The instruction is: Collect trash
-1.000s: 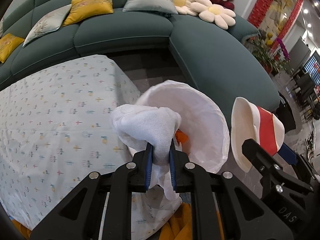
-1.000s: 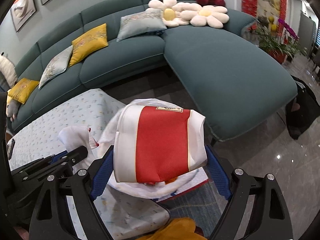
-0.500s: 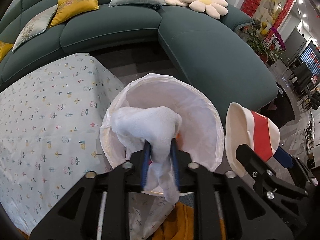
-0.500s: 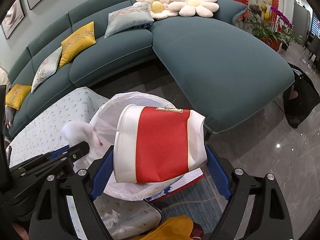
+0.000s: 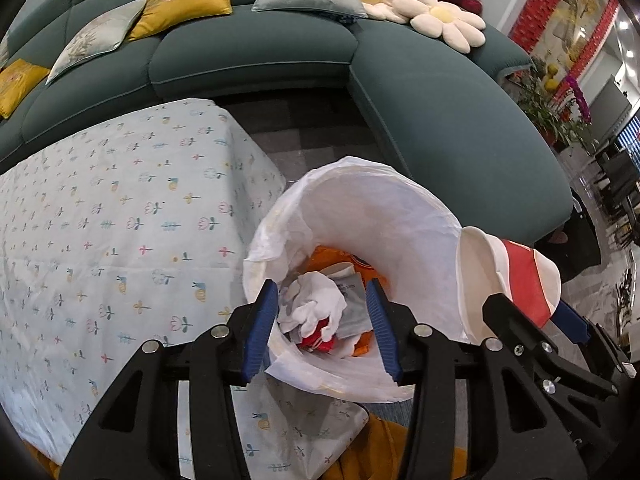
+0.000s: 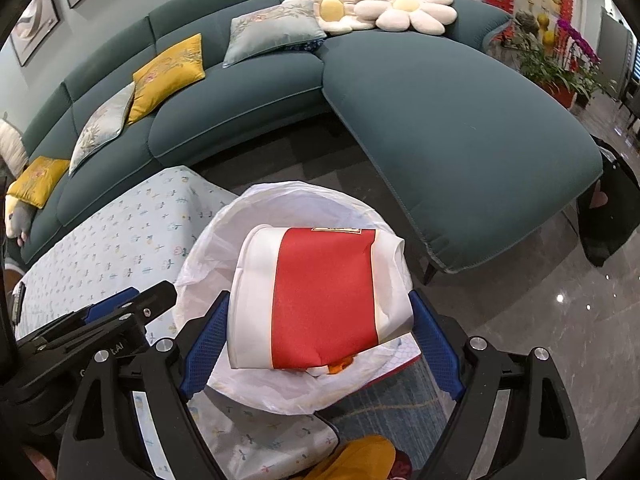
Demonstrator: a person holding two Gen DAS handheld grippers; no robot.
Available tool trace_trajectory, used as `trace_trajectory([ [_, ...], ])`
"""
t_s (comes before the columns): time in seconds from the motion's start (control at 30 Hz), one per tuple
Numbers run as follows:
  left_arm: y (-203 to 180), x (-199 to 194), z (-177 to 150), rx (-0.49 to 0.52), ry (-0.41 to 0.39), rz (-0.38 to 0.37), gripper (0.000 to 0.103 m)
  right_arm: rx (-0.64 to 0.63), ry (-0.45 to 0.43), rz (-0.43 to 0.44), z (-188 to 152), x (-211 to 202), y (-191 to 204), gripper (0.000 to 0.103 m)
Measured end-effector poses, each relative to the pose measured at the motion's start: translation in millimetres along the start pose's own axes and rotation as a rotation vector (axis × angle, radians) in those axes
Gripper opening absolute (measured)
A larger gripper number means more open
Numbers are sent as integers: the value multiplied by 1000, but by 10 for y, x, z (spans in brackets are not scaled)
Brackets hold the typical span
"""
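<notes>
A bin lined with a white plastic bag (image 5: 384,216) stands by the table corner. My left gripper (image 5: 322,326) is open over its mouth. A crumpled white tissue (image 5: 316,308) lies inside the bag among orange and grey trash. My right gripper (image 6: 316,328) is shut on a red and white paper cup (image 6: 320,296), held on its side above the bag (image 6: 280,200). The cup also shows in the left wrist view (image 5: 508,280), just right of the bag's rim.
A table with a light floral cloth (image 5: 100,220) lies to the left of the bin. A teal sofa (image 5: 440,120) with cushions curves behind. An orange cloth (image 6: 360,456) sits below the bin. Glossy floor (image 6: 540,320) spreads to the right.
My left gripper has opened and let go of the white tissue, which has dropped into the bag. Both grippers have moved over the bin. The right still holds the cup.
</notes>
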State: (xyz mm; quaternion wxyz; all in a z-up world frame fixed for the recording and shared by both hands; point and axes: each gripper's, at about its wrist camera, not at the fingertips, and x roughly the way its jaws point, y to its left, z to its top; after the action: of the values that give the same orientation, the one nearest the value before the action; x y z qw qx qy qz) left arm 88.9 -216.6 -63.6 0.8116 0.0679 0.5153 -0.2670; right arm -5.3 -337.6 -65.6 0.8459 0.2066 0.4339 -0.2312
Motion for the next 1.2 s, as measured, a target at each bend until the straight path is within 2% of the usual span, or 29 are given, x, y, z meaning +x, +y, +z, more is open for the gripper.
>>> trace_trajectory([
  [0.13, 84, -28, 3, -21, -2, 13, 47, -18, 3, 7, 28, 10, 76, 83],
  [0.2, 135, -51, 3, -33, -10, 25, 54, -25, 1, 7, 42, 11, 110, 83],
  [0.57, 334, -196, -51, -64, -24, 56, 57, -95, -3, -10, 45, -104, 275, 83],
  [0.63, 361, -242, -76, -66, -28, 63, 60, -111, -6, -4, 36, -145, 311, 83],
  [0.7, 398, -303, -108, -72, -39, 73, 66, -127, -8, 4, 14, -187, 354, 83],
  [0.93, 487, -487, -218, -76, -70, 103, 72, -141, -5, 37, -94, -334, 413, 84],
  [1.03, 516, -545, -278, -78, -74, 116, 74, -152, -4, 37, -142, -383, 438, 84],
  [1.13, 537, -615, -351, -80, -87, 133, 80, -176, -13, 29, -192, -443, 481, 85],
  [1.2, 540, -652, -387, -77, -94, 141, 80, -194, -19, 25, -227, -480, 509, 88],
])
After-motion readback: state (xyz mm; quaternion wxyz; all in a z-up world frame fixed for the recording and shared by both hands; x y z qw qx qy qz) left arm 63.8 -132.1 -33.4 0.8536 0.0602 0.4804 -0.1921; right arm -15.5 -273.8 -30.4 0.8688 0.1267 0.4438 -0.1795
